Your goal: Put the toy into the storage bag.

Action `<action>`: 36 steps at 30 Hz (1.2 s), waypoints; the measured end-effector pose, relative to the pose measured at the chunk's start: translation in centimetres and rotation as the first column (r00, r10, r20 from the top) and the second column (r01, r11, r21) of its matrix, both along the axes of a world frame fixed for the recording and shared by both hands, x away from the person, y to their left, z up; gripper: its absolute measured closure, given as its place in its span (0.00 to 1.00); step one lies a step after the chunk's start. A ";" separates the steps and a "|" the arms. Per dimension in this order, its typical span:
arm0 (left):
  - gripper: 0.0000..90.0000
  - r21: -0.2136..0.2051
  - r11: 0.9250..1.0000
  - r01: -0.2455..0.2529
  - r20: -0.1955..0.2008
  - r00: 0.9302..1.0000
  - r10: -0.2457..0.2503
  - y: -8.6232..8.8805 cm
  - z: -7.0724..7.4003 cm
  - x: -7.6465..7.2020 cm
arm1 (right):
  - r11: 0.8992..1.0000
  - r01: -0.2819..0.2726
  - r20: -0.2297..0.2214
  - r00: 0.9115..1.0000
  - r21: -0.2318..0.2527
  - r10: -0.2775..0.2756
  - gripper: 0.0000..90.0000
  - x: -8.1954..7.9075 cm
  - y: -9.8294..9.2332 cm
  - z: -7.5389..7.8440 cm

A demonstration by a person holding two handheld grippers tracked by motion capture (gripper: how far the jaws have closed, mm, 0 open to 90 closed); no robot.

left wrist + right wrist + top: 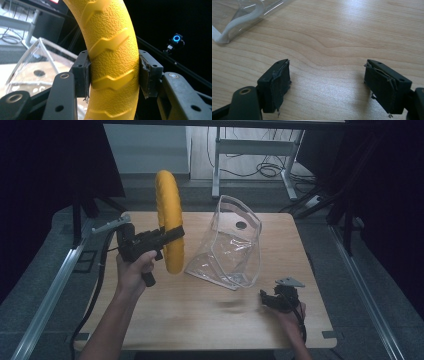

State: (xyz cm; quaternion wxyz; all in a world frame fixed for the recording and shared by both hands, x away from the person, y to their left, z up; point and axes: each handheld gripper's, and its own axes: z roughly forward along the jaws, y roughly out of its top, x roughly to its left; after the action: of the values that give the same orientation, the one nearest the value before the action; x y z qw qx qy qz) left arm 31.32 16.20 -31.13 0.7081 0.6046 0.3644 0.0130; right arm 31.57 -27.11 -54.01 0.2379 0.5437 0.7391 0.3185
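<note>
The fingers (81, 72) of the left gripper (172, 236) press on both sides of a yellow ring (168, 220), one finger on each side, with the bumpy yellow band squeezed tight between them. In the high view the ring stands upright on its edge at the upper left of the frame, above the left part of the desk (210, 315). The left hand (134, 270) holds the gripper from below, and the ring's lower end hangs just beside that hand.

To the right of the ring, near the middle of the frame, a clear plastic bag (232, 245) stands on the desk with its mouth open at the top. The ring and the bag are close but not touching.

The fingers (275, 83) of the right gripper (278, 297) are spread wide with nothing between them, only bare wood. This gripper rests low at the lower right of the frame, held by the right hand (290, 317). One corner of the bag lies at the upper left of the right gripper view, well away from those fingers.
</note>
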 end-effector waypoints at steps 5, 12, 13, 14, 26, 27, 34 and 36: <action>0.56 -0.006 1.000 -0.020 0.026 0.999 0.020 -0.9 0.7 0.4 | 1.000 -0.003 0.000 1.000 -0.003 0.003 0.23 0.0 0.0 0.0; 0.56 -0.024 0.999 -0.036 0.040 0.998 0.037 -1.9 1.6 1.2 | 1.000 -0.002 -0.002 1.000 0.001 0.002 0.23 0.0 0.0 0.0; 0.56 -0.027 0.999 -0.037 0.045 0.998 0.038 -2.1 1.8 1.2 | 1.000 -0.003 -0.001 1.000 -0.001 0.003 0.23 0.0 0.0 0.0; 0.56 -0.026 0.999 -0.039 0.049 0.998 0.040 -2.2 1.9 1.3 | 1.000 -0.002 -0.002 1.000 0.001 0.002 0.23 0.0 0.0 0.0; 0.56 -0.035 0.998 -0.050 0.100 0.994 0.054 -4.2 4.1 1.8 | 1.000 -0.002 0.000 1.000 -0.002 0.002 0.23 0.0 0.0 0.0; 0.56 -0.028 0.998 -0.050 0.106 0.993 0.053 -4.4 4.4 1.8 | 1.000 -0.002 0.000 1.000 -0.002 0.002 0.23 0.0 0.0 0.0; 0.56 -0.021 0.999 -0.036 0.130 0.991 0.038 -6.2 5.7 2.1 | 1.000 -0.001 0.002 1.000 -0.002 0.001 0.23 0.0 0.0 0.0; 0.56 -0.025 0.999 -0.032 0.135 0.990 0.035 -6.6 5.9 2.1 | 1.000 0.000 0.002 1.000 -0.002 0.000 0.24 0.0 0.0 0.0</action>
State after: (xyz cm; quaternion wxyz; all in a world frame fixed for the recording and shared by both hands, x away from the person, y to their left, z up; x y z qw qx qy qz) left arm 33.46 9.57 -25.23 0.7378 0.5880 0.3257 0.0615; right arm 31.58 -27.12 -54.02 0.2392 0.5432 0.7393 0.3181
